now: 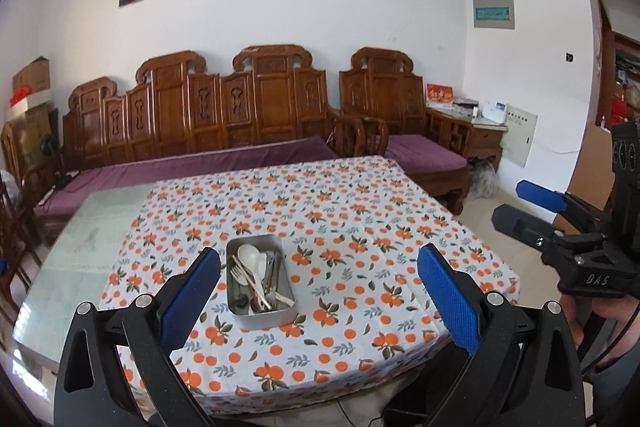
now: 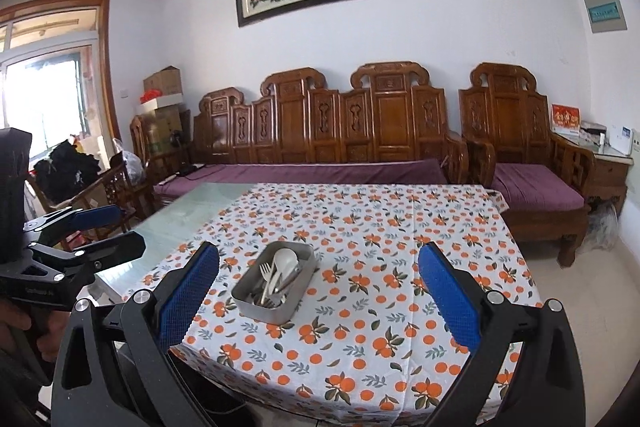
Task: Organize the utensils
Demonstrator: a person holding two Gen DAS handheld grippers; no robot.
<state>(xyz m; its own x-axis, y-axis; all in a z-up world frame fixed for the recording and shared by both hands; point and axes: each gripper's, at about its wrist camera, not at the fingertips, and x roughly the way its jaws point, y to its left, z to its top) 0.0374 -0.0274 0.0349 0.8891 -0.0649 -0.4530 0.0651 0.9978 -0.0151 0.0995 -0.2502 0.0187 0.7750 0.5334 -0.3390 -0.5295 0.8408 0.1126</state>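
Note:
A rectangular metal tin [image 1: 262, 318] stands on the table with the orange-print cloth [image 1: 360, 227]. It holds several utensils: a white spoon [image 1: 250, 254], a fork [image 1: 239, 273], chopsticks and metal pieces. In the right wrist view the tin [image 2: 268, 307] with the white spoon [image 2: 285, 259] sits ahead, between the fingers. My left gripper [image 1: 320, 301] is open and empty, held back from the near table edge, above it. My right gripper [image 2: 318, 301] is open and empty too. Each gripper shows in the other's view, the right [image 1: 532, 211] at the right, the left [image 2: 108, 231] at the left.
The cloth leaves a bare glass strip [image 1: 92, 239] on the table's left. A carved wooden sofa [image 1: 224, 115] with purple cushions stands behind the table, an armchair [image 1: 400, 123] and side table [image 1: 472, 131] at the right. Boxes [image 2: 162, 95] are stacked at the far left.

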